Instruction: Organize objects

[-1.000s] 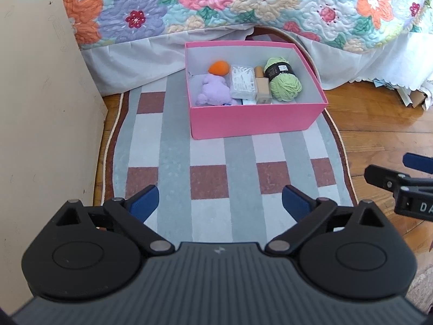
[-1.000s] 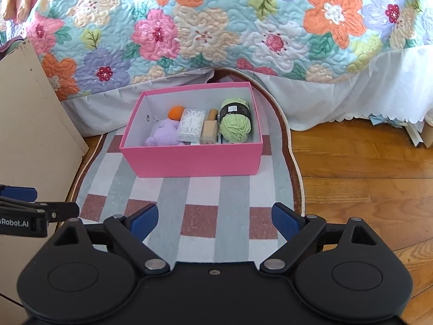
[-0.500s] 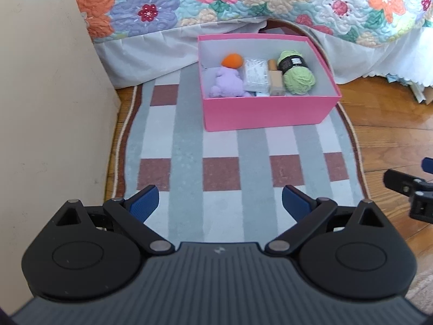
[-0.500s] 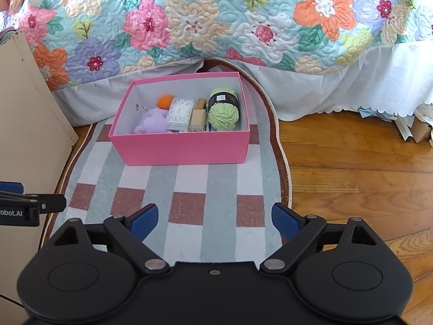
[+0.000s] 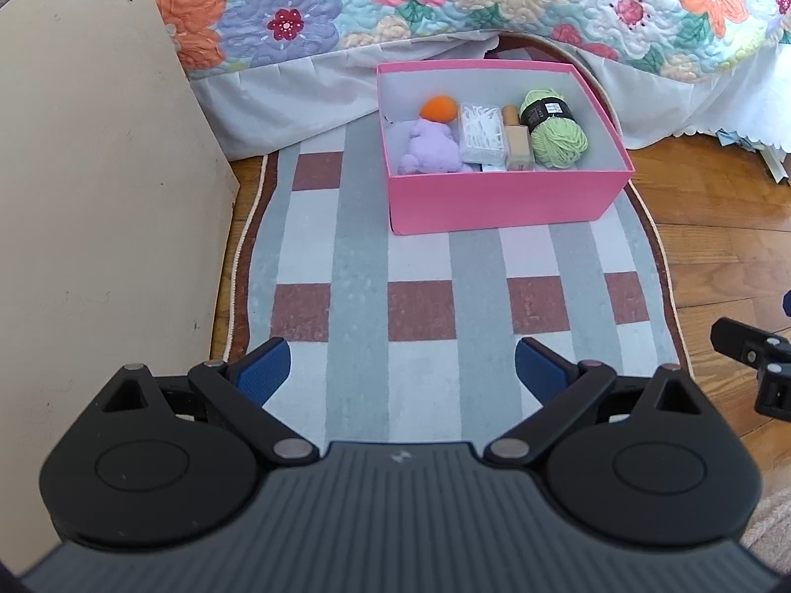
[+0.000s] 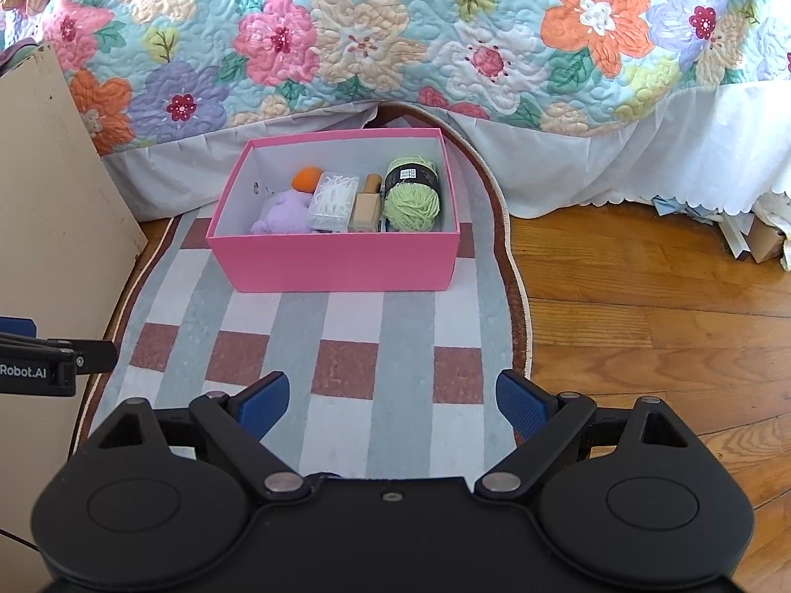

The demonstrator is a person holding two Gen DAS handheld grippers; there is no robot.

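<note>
A pink box (image 5: 499, 200) (image 6: 341, 259) sits on the far end of a checked rug, by the bed. Inside lie an orange ball (image 5: 437, 108) (image 6: 306, 179), a purple plush toy (image 5: 432, 150) (image 6: 286, 212), a clear pack of white bits (image 5: 482, 133) (image 6: 336, 200), a beige bottle (image 5: 516, 141) (image 6: 367, 205) and a green yarn skein (image 5: 556, 131) (image 6: 413, 195). My left gripper (image 5: 401, 370) and right gripper (image 6: 391, 402) both hover open and empty over the rug's near end, well short of the box.
A beige board (image 5: 99, 197) (image 6: 54, 188) stands at the left of the rug (image 5: 420, 306) (image 6: 346, 346). A flowered quilt (image 6: 395, 34) hangs over the bed behind the box. Wooden floor (image 6: 642, 306) lies to the right, with paper scraps (image 6: 741, 232) by the bed skirt.
Both grippers have drawn back from the box and swung a little; the box sits farther off in both views. Jaws stay open and empty.
</note>
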